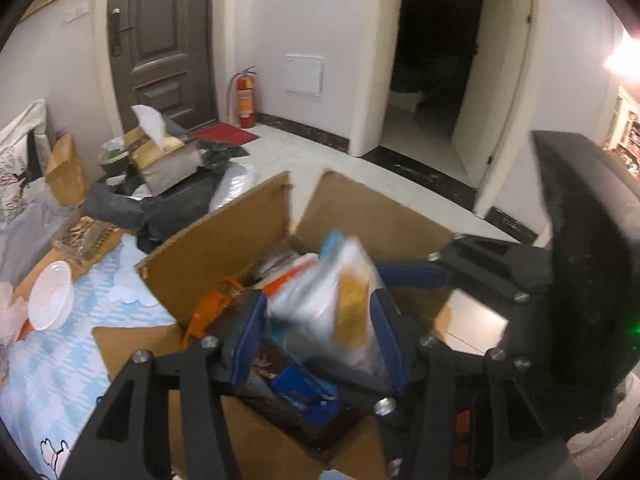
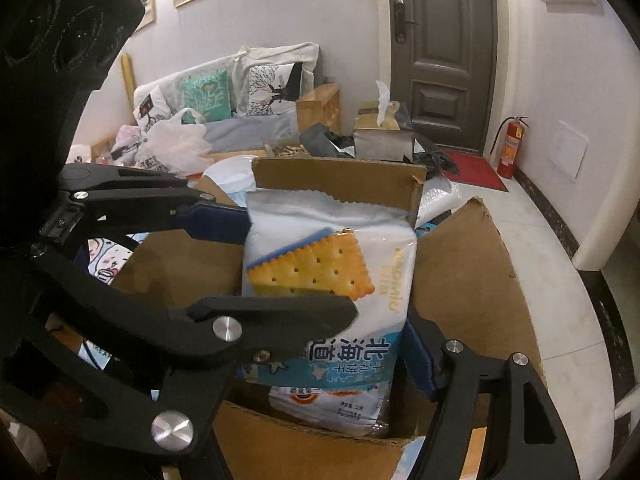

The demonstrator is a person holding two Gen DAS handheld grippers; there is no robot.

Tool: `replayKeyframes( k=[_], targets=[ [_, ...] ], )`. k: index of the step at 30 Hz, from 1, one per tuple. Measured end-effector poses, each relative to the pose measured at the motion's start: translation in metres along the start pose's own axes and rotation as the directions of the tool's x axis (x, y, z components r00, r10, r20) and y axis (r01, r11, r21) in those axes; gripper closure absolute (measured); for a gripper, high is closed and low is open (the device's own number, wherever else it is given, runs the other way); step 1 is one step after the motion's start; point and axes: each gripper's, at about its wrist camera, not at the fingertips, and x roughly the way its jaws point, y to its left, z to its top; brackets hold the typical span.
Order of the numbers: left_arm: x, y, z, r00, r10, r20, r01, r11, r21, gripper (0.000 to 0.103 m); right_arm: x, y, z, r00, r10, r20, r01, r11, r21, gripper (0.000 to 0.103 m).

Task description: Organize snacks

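My left gripper (image 1: 320, 316) pinches the cracker packet (image 1: 336, 300) between its blue pads, right above the open cardboard box (image 1: 224, 240) of snacks. My right gripper (image 2: 384, 320) sits around the same cracker packet (image 2: 328, 280), its fingers (image 2: 280, 312) at either side, though I cannot tell whether they press it. Ahead-left of my left tool sits a tissue box (image 1: 168, 160).

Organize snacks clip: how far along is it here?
Done: several packets already lie in the cardboard box. In hand: the left gripper clamps the cracker bag over it; the right gripper flanks it, grip unclear. Left: setting it down.
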Motion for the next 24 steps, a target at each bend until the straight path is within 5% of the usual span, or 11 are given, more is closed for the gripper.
replayKeyframes(
  k=[9,17,21,24],
  targets=[
    [-0.008,0.014,-0.002,0.999,0.035,0.021,-0.034,0.999,-0.024,0.026,-0.005,-0.005,0.000,0.999,-0.017,0.031,0.016,1.000,0.022,0.033],
    [-0.044,0.022,-0.007,0.992,0.058,0.111,-0.052,0.997,-0.056,0.015,-0.015,0.000,0.000,0.998,-0.006,0.058,0.005,1.000,0.021,0.025],
    [-0.085,0.030,-0.018,0.972,0.114,0.207,-0.096,0.991,-0.098,0.001,-0.030,0.010,0.006,0.993,-0.007,0.119,0.009,1.000,-0.016,0.016],
    [-0.119,0.037,-0.033,0.943,0.184,0.279,-0.151,0.979,-0.136,0.001,-0.048,0.020,0.009,0.979,-0.002,0.205,0.012,0.999,-0.047,0.012]
  ],
)
